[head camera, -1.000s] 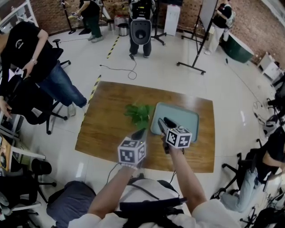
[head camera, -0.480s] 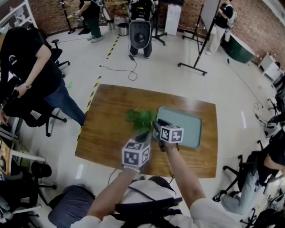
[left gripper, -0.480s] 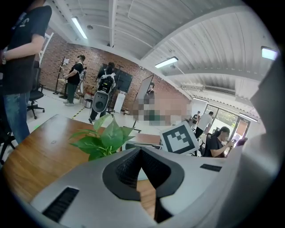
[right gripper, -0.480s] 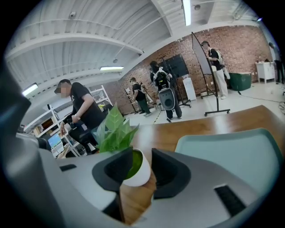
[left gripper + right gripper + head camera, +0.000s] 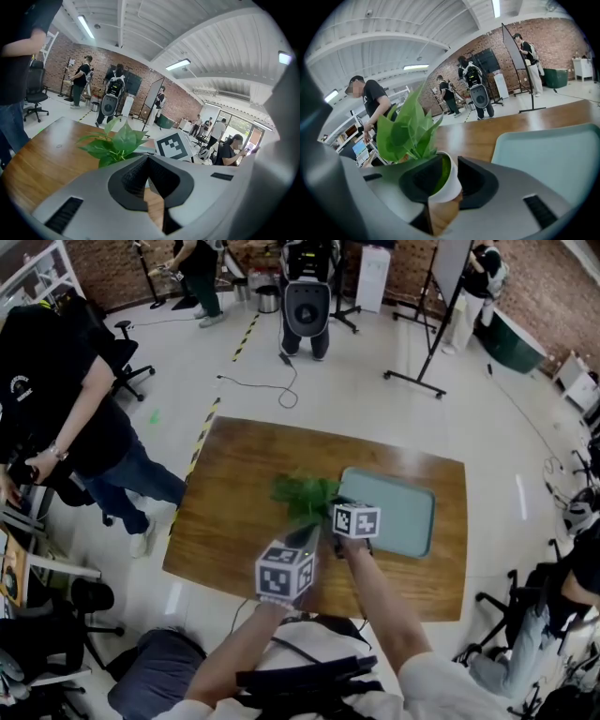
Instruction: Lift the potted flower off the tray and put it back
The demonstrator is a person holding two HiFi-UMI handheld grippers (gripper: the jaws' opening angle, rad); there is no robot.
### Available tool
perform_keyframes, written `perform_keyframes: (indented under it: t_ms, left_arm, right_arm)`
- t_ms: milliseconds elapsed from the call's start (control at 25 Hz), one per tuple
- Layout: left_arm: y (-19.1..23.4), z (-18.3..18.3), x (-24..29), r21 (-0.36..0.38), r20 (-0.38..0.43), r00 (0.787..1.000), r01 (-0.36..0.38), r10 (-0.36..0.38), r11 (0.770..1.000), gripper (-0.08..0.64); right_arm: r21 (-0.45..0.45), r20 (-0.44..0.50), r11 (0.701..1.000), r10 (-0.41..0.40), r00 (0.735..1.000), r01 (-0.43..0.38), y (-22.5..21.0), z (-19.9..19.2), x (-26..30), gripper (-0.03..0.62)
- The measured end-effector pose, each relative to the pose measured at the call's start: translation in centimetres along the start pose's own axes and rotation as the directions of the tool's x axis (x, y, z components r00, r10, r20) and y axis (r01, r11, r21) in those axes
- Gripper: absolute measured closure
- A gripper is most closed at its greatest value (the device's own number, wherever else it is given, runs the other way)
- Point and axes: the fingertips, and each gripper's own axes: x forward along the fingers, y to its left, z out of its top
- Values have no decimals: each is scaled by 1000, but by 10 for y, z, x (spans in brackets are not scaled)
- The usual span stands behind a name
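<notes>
The potted flower (image 5: pixel 305 495), green leaves in a small white pot (image 5: pixel 446 180), stands on the wooden table (image 5: pixel 234 484) just left of the pale green tray (image 5: pixel 398 514). My right gripper (image 5: pixel 446 174) has just been closing. The pot sits between its pads, and both pads touch the pot's sides. In the head view its marker cube (image 5: pixel 356 519) hides the pot. My left gripper (image 5: pixel 148 158) hangs shut and empty a little nearer, pointing at the leaves (image 5: pixel 115 143), with its cube (image 5: pixel 284 570) near the table's front edge.
The tray (image 5: pixel 553 154) lies empty to the right of the pot. A person in black (image 5: pixel 66 399) stands by the table's left side among office chairs (image 5: pixel 56 484). More people, a robot (image 5: pixel 307 296) and a whiteboard stand (image 5: pixel 441 306) are beyond the table.
My right gripper has come down and leftward, from over the tray's left edge to the pot. The left gripper has hardly moved. The person at the left has stepped closer.
</notes>
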Motion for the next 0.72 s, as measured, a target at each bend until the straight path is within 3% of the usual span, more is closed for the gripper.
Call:
perform_keyframes:
  t_ms: [160, 320, 720]
  left_arm:
    - [3, 0, -4, -14, 6, 1000, -10, 10, 1000, 563]
    - [7, 1, -6, -23, 15, 1000, -25, 25, 999, 563]
    - [14, 7, -16, -34, 39, 999, -32, 33, 999, 563]
  right_arm:
    - [0, -31, 1000, -22, 999, 22, -3, -5, 5, 482]
    - [6, -51, 999, -41, 998, 42, -6, -9, 6, 531]
    - [61, 25, 996, -66, 997, 65, -5, 8, -10, 552]
